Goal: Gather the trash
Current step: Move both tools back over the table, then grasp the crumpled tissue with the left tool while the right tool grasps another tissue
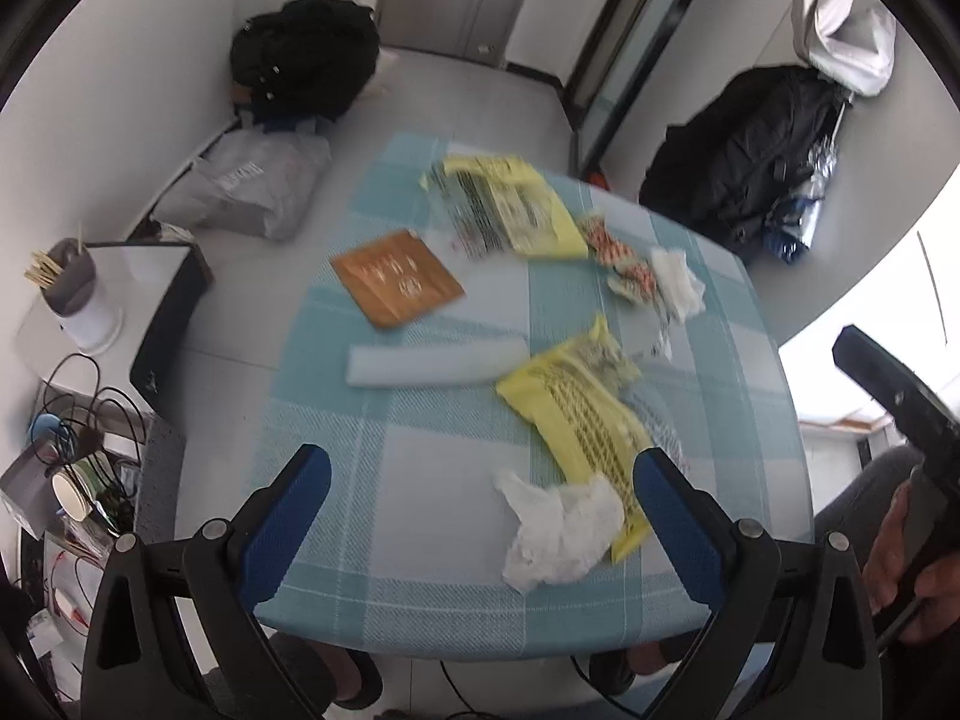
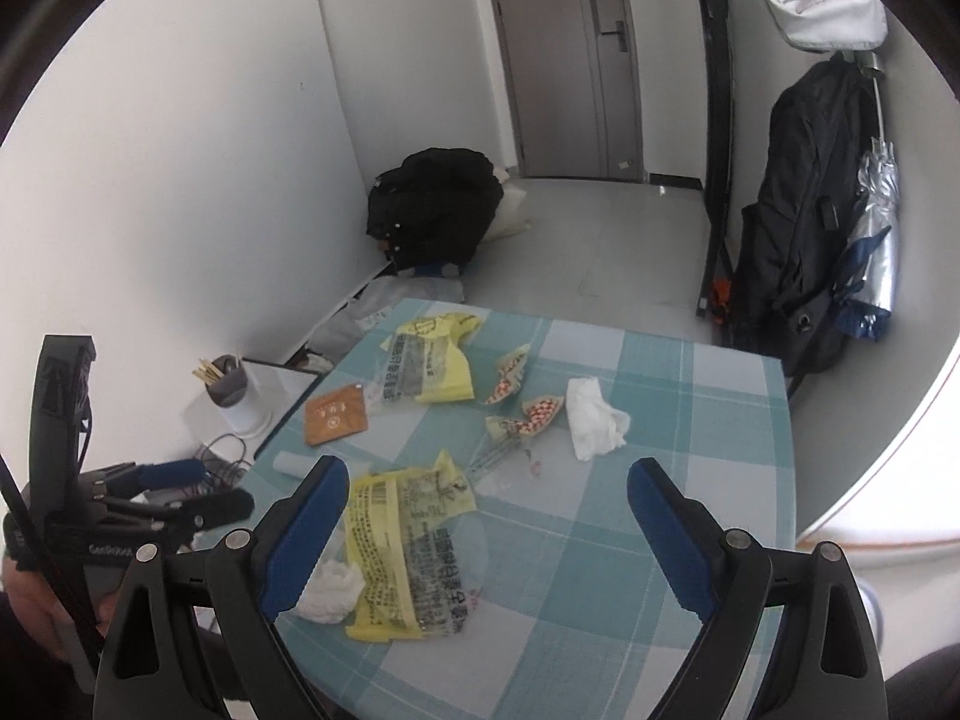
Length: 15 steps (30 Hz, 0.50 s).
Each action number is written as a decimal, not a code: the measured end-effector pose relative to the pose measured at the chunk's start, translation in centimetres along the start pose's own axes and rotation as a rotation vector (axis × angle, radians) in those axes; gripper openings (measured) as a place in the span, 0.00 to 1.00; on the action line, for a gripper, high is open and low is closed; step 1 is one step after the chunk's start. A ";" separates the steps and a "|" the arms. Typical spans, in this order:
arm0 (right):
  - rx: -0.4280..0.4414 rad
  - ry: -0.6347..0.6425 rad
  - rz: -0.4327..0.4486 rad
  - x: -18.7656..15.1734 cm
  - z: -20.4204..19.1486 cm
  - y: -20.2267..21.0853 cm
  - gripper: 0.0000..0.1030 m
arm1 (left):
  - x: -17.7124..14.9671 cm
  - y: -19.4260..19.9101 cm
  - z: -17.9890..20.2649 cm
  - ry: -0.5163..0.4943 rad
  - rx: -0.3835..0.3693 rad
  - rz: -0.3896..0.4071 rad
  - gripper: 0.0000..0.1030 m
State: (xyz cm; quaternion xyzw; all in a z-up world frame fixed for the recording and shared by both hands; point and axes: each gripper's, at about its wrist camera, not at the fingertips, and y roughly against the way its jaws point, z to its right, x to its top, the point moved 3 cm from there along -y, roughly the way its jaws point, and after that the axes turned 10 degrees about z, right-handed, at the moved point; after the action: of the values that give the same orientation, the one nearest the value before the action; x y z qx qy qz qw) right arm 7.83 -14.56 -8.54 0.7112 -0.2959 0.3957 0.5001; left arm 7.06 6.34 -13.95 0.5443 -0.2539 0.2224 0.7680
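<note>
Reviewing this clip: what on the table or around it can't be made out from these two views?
- Print on the near yellow wrapper: motion-blurred in the left wrist view, too small in the right.
- Near crumpled tissue: partly behind the right gripper's finger.
- White tube: mostly hidden by the same finger.
- No trash bin is visible in either view.

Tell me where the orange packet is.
The orange packet lies flat near the table's far left edge in both views, just left of the far yellow wrapper and beyond the white tube.
</note>
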 end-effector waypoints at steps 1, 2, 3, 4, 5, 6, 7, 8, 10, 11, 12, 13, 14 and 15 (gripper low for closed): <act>-0.003 -0.002 -0.005 -0.1 0.1 -0.1 0.92 | -0.4 -0.4 0.2 -0.013 -0.004 -0.018 0.96; -0.011 -0.005 -0.009 -0.2 0.3 -0.3 0.92 | -1.0 -0.8 0.5 -0.032 -0.008 -0.039 0.96; -0.017 -0.007 -0.009 -0.3 0.5 -0.4 0.92 | -1.1 -1.0 0.6 -0.043 -0.011 -0.049 0.96; -0.020 -0.009 -0.007 -0.3 0.6 -0.4 0.92 | -1.5 -1.2 0.9 -0.057 -0.018 -0.065 0.96; -0.023 -0.010 -0.003 -0.4 0.8 -0.4 0.92 | -1.6 -1.3 1.1 -0.063 -0.026 -0.073 0.96; -0.026 -0.010 -0.001 -0.4 0.9 -0.4 0.92 | -1.8 -1.6 1.2 -0.067 -0.037 -0.083 0.96; -0.029 -0.010 0.002 -0.4 1.1 -0.4 0.92 | -2.0 -1.7 1.3 -0.070 -0.045 -0.094 0.96; -0.033 -0.013 0.003 -0.5 1.2 -0.4 0.92 | -2.2 -1.9 1.5 -0.074 -0.045 -0.102 0.96; -0.033 -0.024 0.003 -0.6 1.5 -0.3 0.92 | -2.6 -2.2 2.0 -0.094 -0.054 -0.121 0.95; -0.034 -0.027 0.005 -0.6 1.7 -0.2 0.92 | -2.8 -2.4 2.3 -0.111 -0.052 -0.127 0.95; -0.038 -0.028 0.008 -0.6 1.8 -0.2 0.92 | -2.9 -2.4 2.6 -0.122 -0.049 -0.129 0.95; -0.040 -0.028 0.009 -0.6 1.9 -0.1 0.92 | -3.0 -2.5 2.7 -0.136 -0.044 -0.133 0.95; -0.040 -0.030 0.009 -0.6 2.0 0.0 0.92 | -3.2 -2.5 2.9 -0.145 -0.039 -0.135 0.95; -0.040 -0.032 0.009 -0.7 2.1 0.0 0.92 | -3.3 -2.6 2.9 -0.148 -0.036 -0.137 0.95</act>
State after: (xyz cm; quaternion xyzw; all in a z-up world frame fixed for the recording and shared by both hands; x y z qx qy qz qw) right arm 8.06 -16.53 -9.50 0.7060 -0.3149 0.3805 0.5075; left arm 5.68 2.54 -17.05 0.5615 -0.2759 0.1239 0.7702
